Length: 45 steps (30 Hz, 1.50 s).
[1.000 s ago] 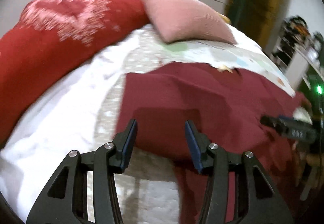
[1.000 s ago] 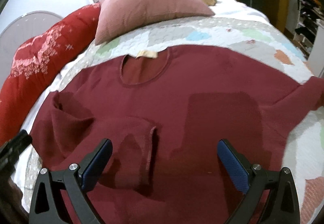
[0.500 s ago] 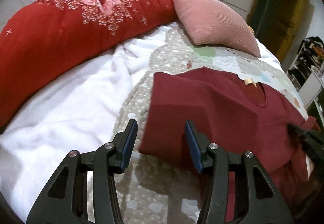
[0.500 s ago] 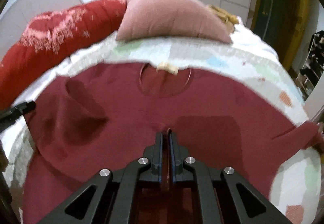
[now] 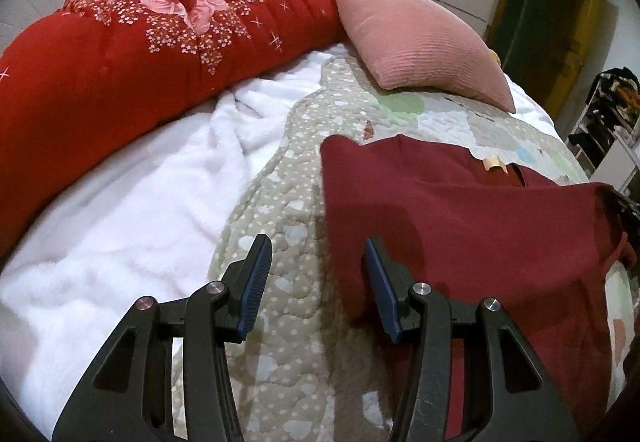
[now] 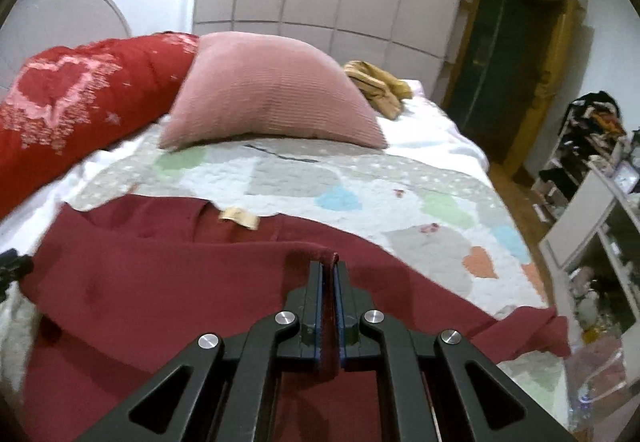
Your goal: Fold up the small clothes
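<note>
The quilt (image 5: 304, 342), grey-beige with pale hearts and pastel patches, covers most of the bed and serves as the ground for everything else. Along its far left edge a white fleece blanket (image 5: 120, 234) lies rumpled, and beyond that a big red floral comforter (image 5: 132, 54) is heaped up. At the quilt's head end a pink ribbed pillow (image 6: 272, 98) rests on it, one corner touching the comforter; a mustard-yellow cloth (image 6: 376, 86) is bunched just behind the pillow.

The maroon shirt (image 6: 140, 282) lies on the near half of the quilt, its neckline and tan label (image 6: 240, 218) turned toward the pillow. In the left wrist view its left edge runs straight down the quilt, with bare quilt showing beside it.

The right gripper (image 6: 329, 274) is clamped tight on a fold of the shirt's fabric: a pinch of maroon cloth stands up between the blue pads and curls over their tips, raised above the rest of the shirt on the quilt.

The left gripper (image 5: 316, 274) hangs over the quilt at the shirt's left edge, its jaws about half apart and holding nothing. Its left finger (image 5: 254, 282) is over bare quilt, and its right finger (image 5: 382, 290) is over the shirt's margin; whether either touches the cloth cannot be told.
</note>
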Motion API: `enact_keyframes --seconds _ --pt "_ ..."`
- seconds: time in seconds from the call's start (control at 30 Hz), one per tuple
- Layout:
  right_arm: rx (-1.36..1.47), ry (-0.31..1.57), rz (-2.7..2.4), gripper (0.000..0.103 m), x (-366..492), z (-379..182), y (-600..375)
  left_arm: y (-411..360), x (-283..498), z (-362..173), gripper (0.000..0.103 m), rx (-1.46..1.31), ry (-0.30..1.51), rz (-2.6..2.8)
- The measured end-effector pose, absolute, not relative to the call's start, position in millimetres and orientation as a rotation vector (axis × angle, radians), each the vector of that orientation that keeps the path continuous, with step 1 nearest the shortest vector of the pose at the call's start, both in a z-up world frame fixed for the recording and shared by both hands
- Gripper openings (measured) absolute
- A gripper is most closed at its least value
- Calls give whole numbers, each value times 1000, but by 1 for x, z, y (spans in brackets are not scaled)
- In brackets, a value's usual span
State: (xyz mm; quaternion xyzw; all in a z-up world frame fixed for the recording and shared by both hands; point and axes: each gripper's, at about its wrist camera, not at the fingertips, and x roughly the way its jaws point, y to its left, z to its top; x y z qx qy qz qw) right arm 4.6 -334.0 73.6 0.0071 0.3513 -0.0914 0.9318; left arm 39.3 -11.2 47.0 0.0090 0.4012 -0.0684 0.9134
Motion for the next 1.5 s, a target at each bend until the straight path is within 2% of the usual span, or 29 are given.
enact_keyframes --seconds 0.3,0.47,0.63,0.73,0.8,0.83,1.0,1.13,1.23,1.33,1.5 --pt "29 795 -317 4 25 31 -367 -3 50 27 48 6 871 -127" --pt "21 810 -423 4 30 19 -380 -1 50 28 48 -2 855 -131" --pt "45 906 -396 5 43 -1 -383 -5 47 37 48 -24 830 -173" --pt "113 865 -406 22 28 15 -385 -12 45 44 48 -22 813 -203" --pt "174 801 -360 43 17 33 -379 -19 44 45 48 -10 813 -217" --pt "195 780 -318 44 14 41 -373 -22 44 44 48 -4 817 -224" --pt "216 786 45 44 32 61 -307 -38 44 32 48 59 852 -241" --pt "130 792 126 44 61 56 -253 -41 48 15 48 104 896 -217" --pt "91 828 155 32 86 42 -225 -36 49 13 58 88 895 -208" --pt "69 847 201 19 101 28 -203 -30 53 11 60 52 912 -217" --pt "43 880 164 19 126 10 -180 -28 53 11 60 42 912 -217"
